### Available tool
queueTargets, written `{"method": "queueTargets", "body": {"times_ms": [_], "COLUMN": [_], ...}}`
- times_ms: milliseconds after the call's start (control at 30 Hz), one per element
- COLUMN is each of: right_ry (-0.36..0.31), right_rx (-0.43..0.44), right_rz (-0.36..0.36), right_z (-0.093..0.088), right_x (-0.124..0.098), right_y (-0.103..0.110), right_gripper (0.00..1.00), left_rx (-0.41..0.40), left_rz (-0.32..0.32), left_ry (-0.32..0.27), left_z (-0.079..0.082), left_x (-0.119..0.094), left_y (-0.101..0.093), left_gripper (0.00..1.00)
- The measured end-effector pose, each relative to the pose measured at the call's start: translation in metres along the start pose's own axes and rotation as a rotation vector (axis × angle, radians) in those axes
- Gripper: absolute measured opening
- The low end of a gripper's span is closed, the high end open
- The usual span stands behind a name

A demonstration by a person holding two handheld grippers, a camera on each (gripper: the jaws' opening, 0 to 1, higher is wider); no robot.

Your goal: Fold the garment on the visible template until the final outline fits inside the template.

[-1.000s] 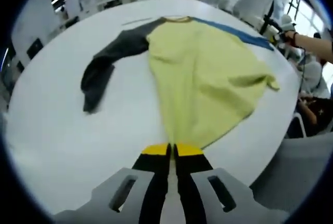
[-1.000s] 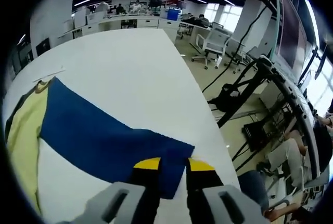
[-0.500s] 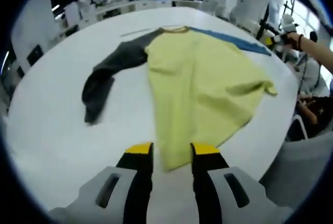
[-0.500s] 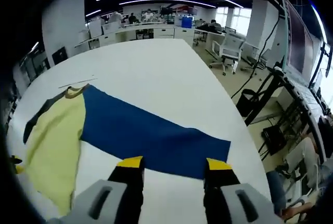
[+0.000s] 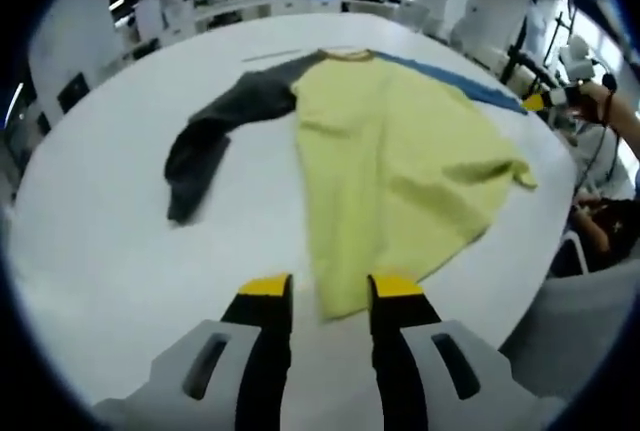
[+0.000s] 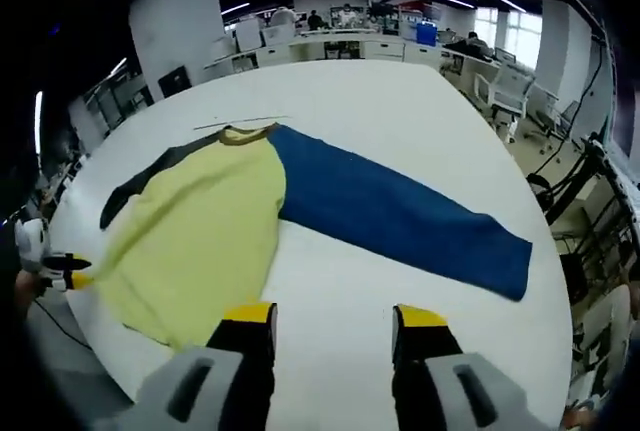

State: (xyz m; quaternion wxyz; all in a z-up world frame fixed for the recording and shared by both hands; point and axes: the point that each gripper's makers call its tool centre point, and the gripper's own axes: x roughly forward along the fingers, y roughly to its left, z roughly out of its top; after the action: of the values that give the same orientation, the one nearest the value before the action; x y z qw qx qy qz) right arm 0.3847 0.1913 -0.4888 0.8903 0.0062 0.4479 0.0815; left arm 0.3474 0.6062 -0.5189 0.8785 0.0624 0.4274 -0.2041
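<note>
A long-sleeved garment lies flat on the white table point(image 5: 100, 241): yellow body point(image 5: 400, 161), dark grey sleeve point(image 5: 215, 126) bent to one side, blue sleeve point(image 5: 455, 81) stretched out on the other. My left gripper point(image 5: 320, 289) is open, its yellow-tipped jaws either side of the yellow hem corner without closing on it. In the right gripper view the yellow body point(image 6: 200, 231), blue sleeve point(image 6: 400, 216) and grey sleeve point(image 6: 150, 176) lie spread out. My right gripper point(image 6: 335, 317) is open above bare table, short of the blue sleeve. The left gripper point(image 6: 50, 266) shows at that view's left edge.
The table edge point(image 5: 540, 241) runs close past the hem, with seated people beyond it. Office chairs point(image 6: 515, 86) and desks point(image 6: 350, 46) stand behind the far end. A thin line point(image 6: 240, 123) lies on the table near the collar.
My left gripper let go of the yellow hem and opened. My right gripper opened wider and drew back from the blue sleeve cuff, so the whole garment now shows in its view.
</note>
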Motion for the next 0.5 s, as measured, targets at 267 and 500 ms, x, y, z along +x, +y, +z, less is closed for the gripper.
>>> {"method": "queueTargets", "body": {"times_ms": [267, 500], "right_ry": [0.040, 0.081], "right_rx": [-0.018, -0.028], "right_rz": [0.050, 0.091], "right_z": [-0.024, -0.044], "right_x": [0.002, 0.005], "right_y": [0.038, 0.060], "right_gripper": [0.43, 0.42], "left_rx": [0.005, -0.006], "left_rz": [0.027, 0.019], "left_ry": [-0.010, 0.000], "left_z": [0.002, -0.001], "left_x": [0.000, 0.000], "left_y": [0.006, 0.006], "left_gripper": [0.25, 0.23]}}
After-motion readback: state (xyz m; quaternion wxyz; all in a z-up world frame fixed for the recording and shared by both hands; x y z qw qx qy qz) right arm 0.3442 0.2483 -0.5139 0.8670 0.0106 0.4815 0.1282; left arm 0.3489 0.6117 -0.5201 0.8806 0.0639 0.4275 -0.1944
